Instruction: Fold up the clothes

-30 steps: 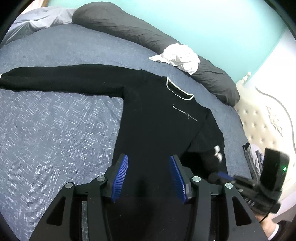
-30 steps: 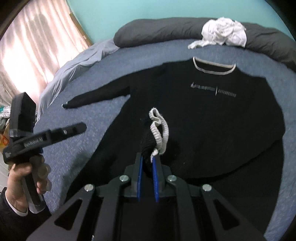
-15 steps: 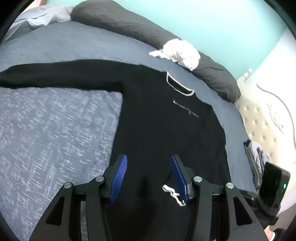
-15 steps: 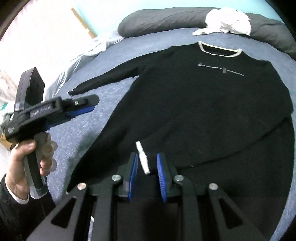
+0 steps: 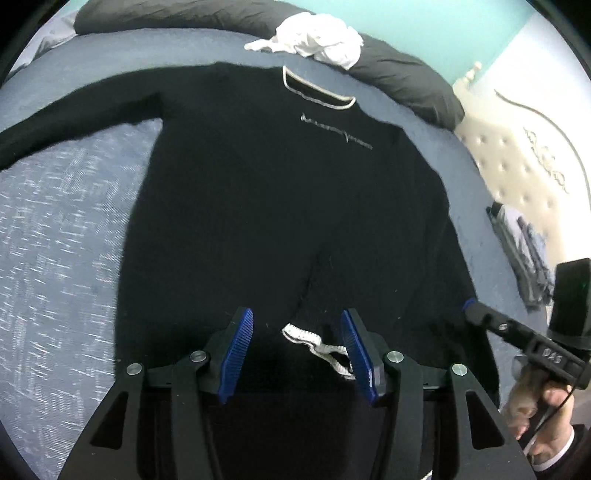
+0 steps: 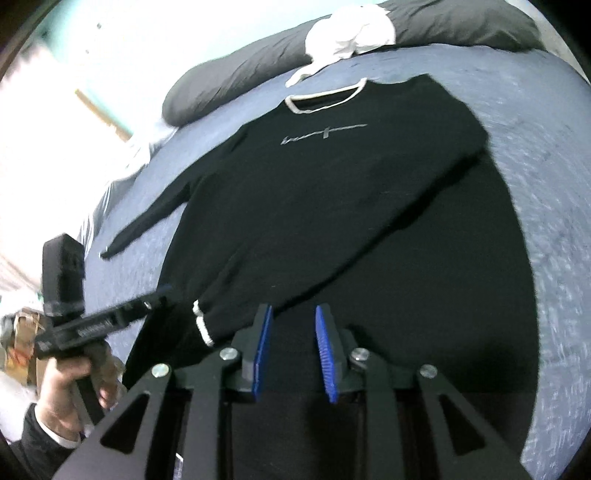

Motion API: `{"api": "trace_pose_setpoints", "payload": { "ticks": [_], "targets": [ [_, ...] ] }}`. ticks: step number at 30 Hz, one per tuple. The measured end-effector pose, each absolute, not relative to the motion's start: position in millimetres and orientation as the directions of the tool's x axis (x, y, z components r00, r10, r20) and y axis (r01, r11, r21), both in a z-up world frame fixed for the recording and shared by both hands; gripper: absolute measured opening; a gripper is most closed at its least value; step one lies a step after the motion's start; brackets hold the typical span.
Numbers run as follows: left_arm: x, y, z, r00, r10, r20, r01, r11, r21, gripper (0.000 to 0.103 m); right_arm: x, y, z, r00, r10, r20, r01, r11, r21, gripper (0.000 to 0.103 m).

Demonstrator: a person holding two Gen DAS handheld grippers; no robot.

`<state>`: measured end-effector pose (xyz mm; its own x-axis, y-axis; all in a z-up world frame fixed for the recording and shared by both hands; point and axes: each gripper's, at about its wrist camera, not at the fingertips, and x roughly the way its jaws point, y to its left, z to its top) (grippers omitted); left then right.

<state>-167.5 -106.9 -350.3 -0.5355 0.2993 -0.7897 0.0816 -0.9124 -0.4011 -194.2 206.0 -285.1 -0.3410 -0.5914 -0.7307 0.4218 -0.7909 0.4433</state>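
Flat on a blue bed (image 5: 55,229), a black sweater (image 5: 258,206) lies front up, its long axis running from the hem at the bottom of both frames to the white-trimmed collar (image 5: 317,90) near the top. In the left wrist view the collar points toward the upper centre, at a dark bolster (image 5: 402,77) and a crumpled white cloth (image 5: 314,35). One sleeve stretches straight out to the left edge of the frame; the other is folded diagonally across the body, its white cuff (image 5: 317,343) ending low in the frame, near the hem.

The left gripper (image 5: 297,332) hangs over that cuff with its blue pads about half apart; the cuff lies between them, close to the right pad, and nothing is gripped. The right gripper (image 6: 293,332) stands low in the right wrist view over the folded sleeve, jaws opening, pads a modest gap apart and holding nothing; the cuff lies just left of them. Each view catches the other gripper, held in a hand (image 6: 70,384) with a dark sleeve, at the frame's lower edge.
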Motion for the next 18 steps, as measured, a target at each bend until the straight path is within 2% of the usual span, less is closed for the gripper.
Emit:
{"api": "trace_pose_setpoints", "payload": {
  "ticks": [1,3,5,8,14,18],
  "targets": [
    [-168,-106,-352,-0.532,0.297,-0.793,0.082,-0.914,-0.397,0.054,-193,211,-286,-0.348,-0.594,-0.725,0.413,-0.791,0.451,0.024],
    [-169,-102,-353,-0.53,0.294,-0.795,0.071,-0.919,-0.387,0.046,-192,220,-287,-0.362,-0.6,-0.714,0.395,-0.792,0.466,0.024],
    [-170,-96,-353,-0.525,0.289,-0.8,0.05,-0.928,-0.369,0.032,-190,227,-291,-0.371,-0.601,-0.708,0.382,-0.793,0.474,0.025],
    [-172,-84,-354,-0.512,0.285,-0.81,0.01,-0.941,-0.338,0.023,-187,235,-300,-0.372,-0.605,-0.704,0.365,-0.793,0.488,0.025],
    [-176,-77,-363,-0.492,0.267,-0.829,0.005,-0.951,-0.31,0.016,-183,243,-314,-0.36,-0.612,-0.704,0.35,-0.788,0.506,0.025],
    [-177,-78,-363,-0.492,0.258,-0.831,0.012,-0.953,-0.303,0.016,-184,248,-316,-0.363,-0.629,-0.688,0.339,-0.777,0.531,0.025]
  ]
}}
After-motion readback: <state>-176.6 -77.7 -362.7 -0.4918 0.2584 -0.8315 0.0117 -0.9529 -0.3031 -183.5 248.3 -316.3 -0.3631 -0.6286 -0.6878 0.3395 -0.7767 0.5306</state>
